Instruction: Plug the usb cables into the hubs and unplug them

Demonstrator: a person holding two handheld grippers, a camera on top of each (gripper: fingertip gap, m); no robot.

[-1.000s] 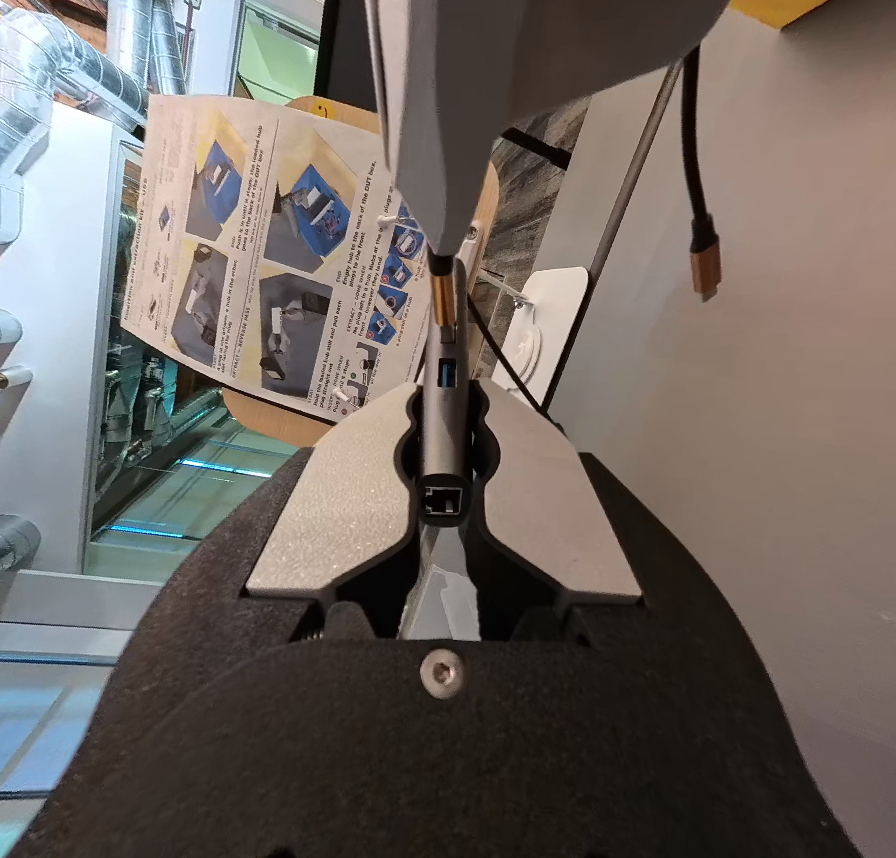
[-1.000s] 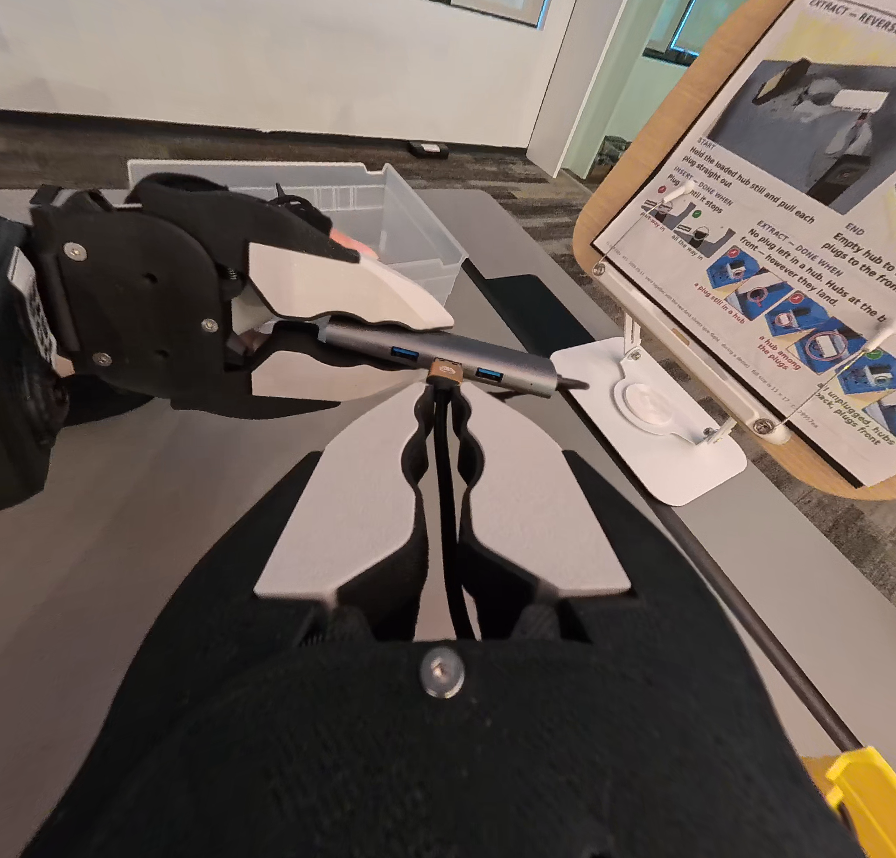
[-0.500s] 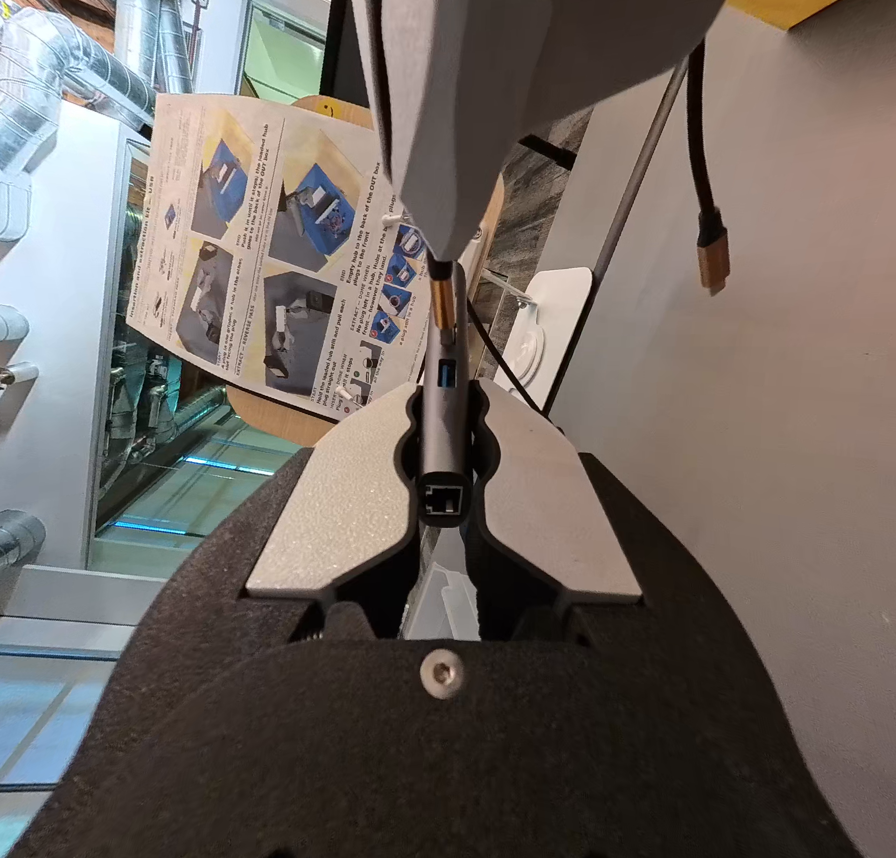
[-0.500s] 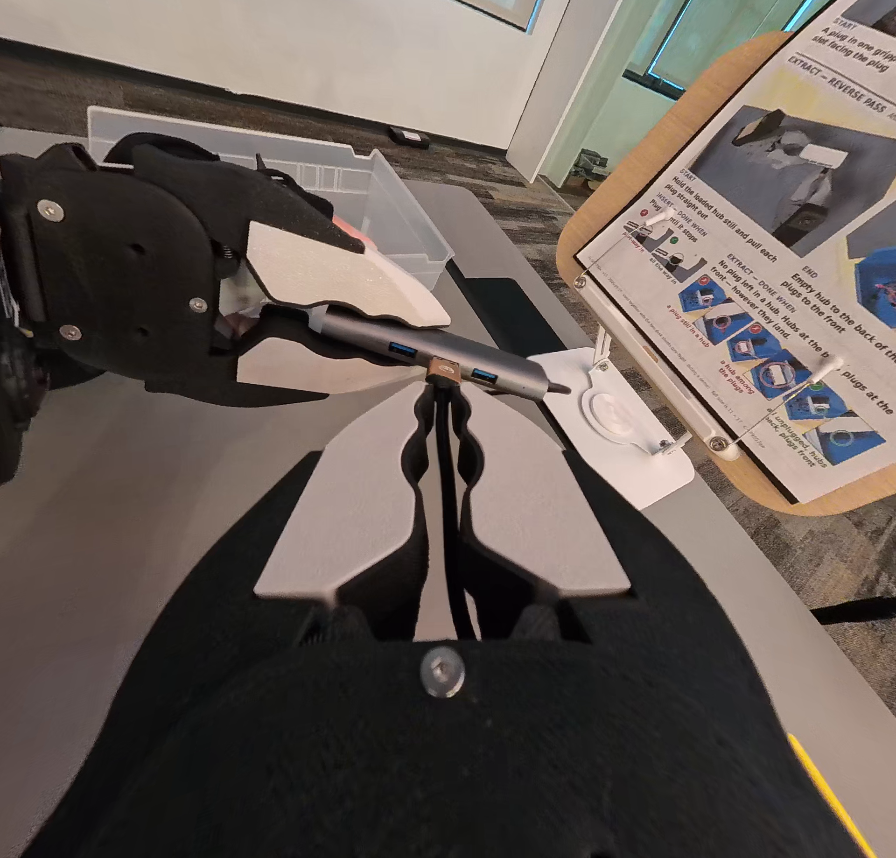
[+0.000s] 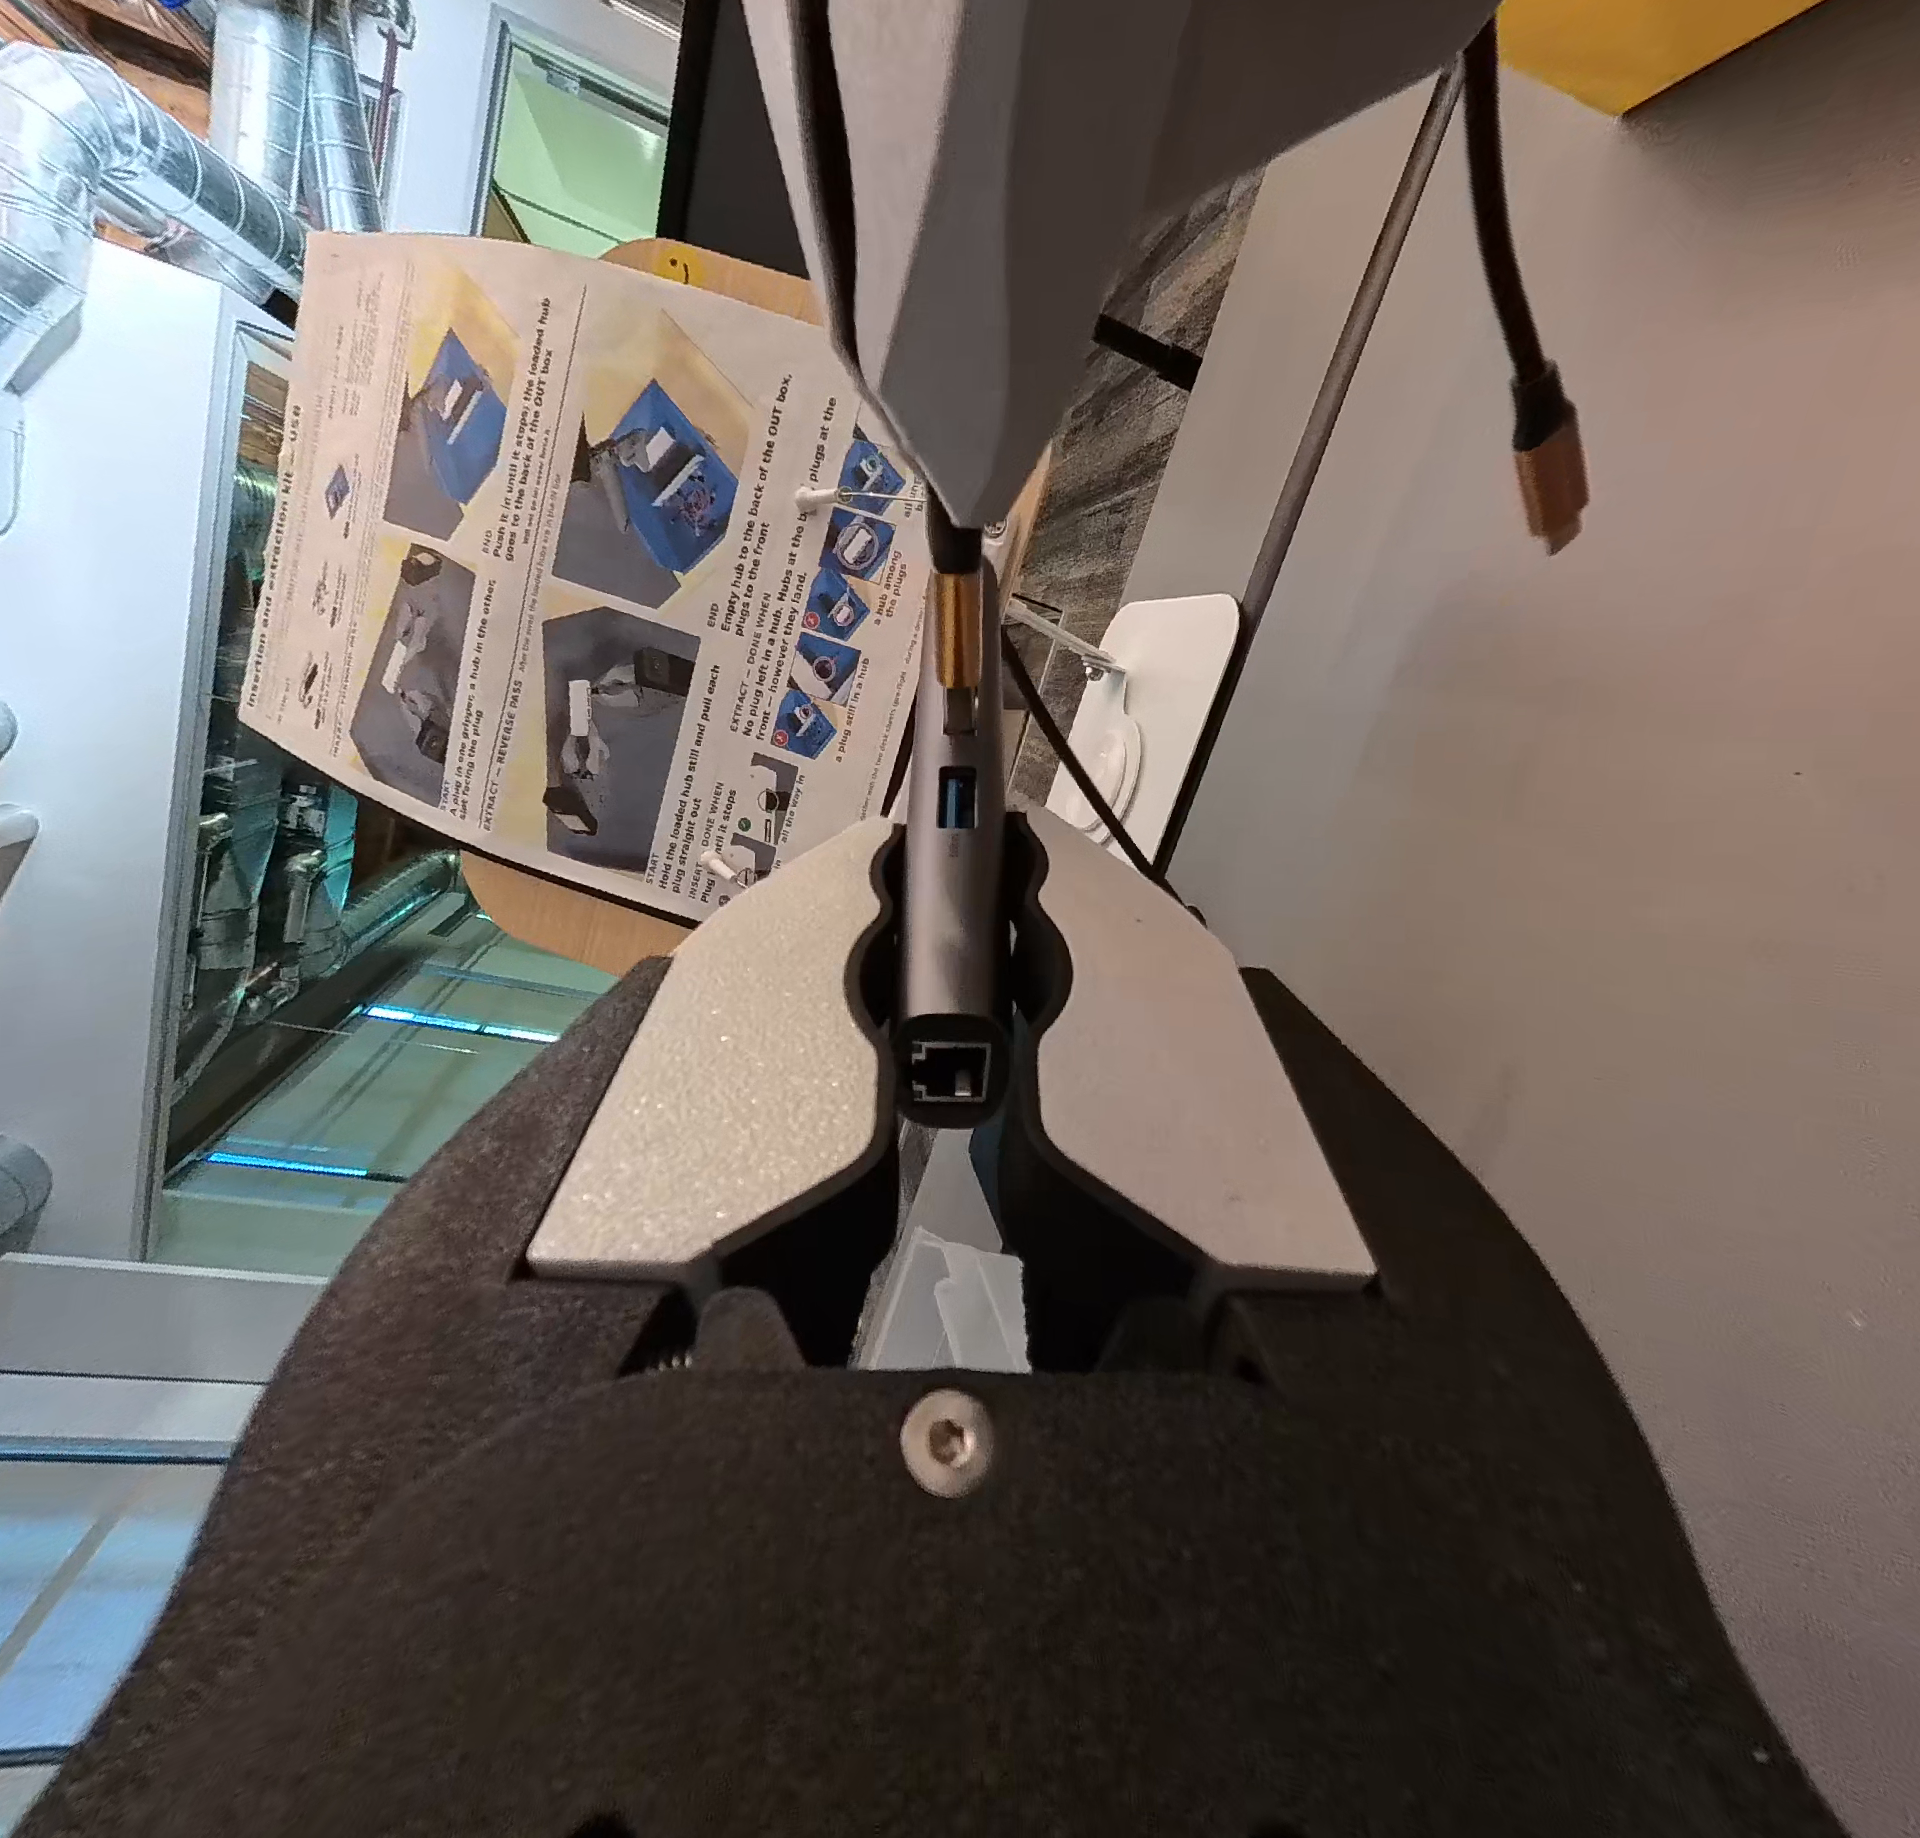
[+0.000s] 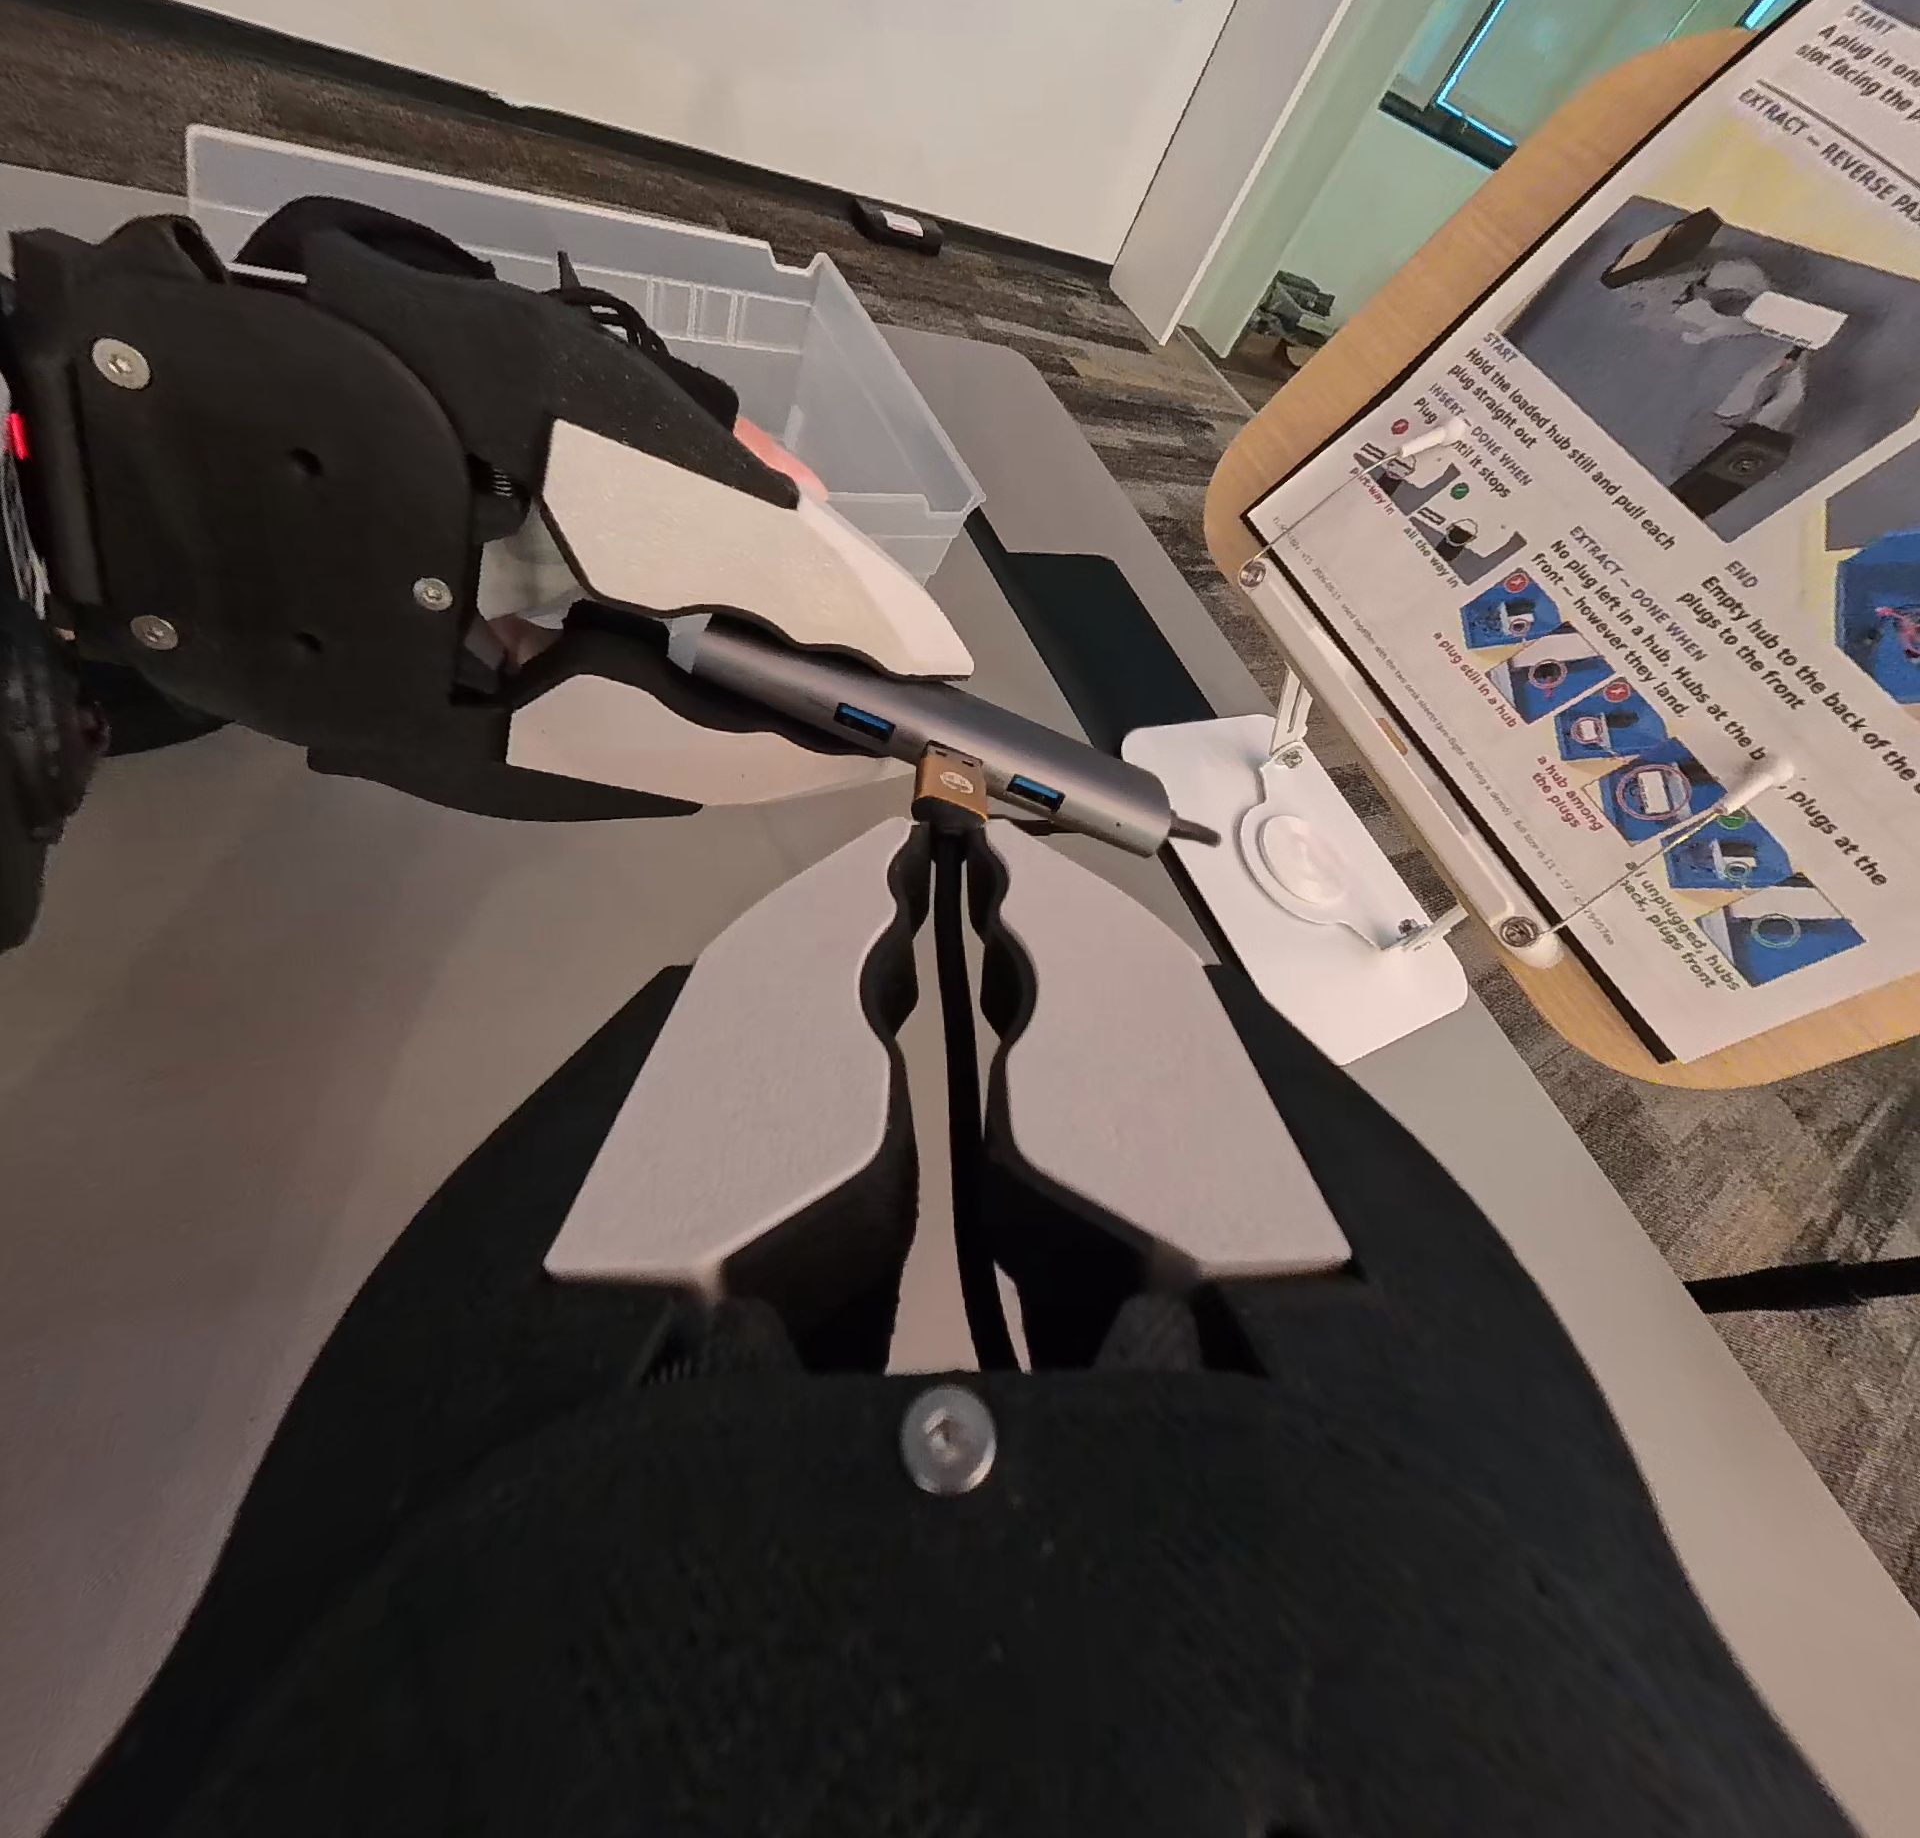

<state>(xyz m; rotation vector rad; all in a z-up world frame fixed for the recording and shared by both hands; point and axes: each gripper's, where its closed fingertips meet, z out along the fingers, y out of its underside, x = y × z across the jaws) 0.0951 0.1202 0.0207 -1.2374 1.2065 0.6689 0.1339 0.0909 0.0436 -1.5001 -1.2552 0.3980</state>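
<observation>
We clamp the hub (image 6: 914, 723) in our left gripper (image 5: 951, 843) so it stays steady above the table (image 6: 260, 1009), while our right gripper (image 6: 940, 843), closed on the cable (image 6: 961, 1061), seemingly has its plug (image 6: 948, 786) partly seated.

My slim grey hub (image 6: 914, 723) lies level; my black cable's bronze plug (image 6: 948, 789) sits partly in its middle port, at 12 o'clock.

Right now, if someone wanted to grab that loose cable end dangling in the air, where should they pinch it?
On the copper-coloured plug shell, I'd guess, pinching its two broad flat faces from the sides. It hangs tip-down on its black cable, clear of the grey hub, and the stiff shell should slip less than the cord.
</observation>
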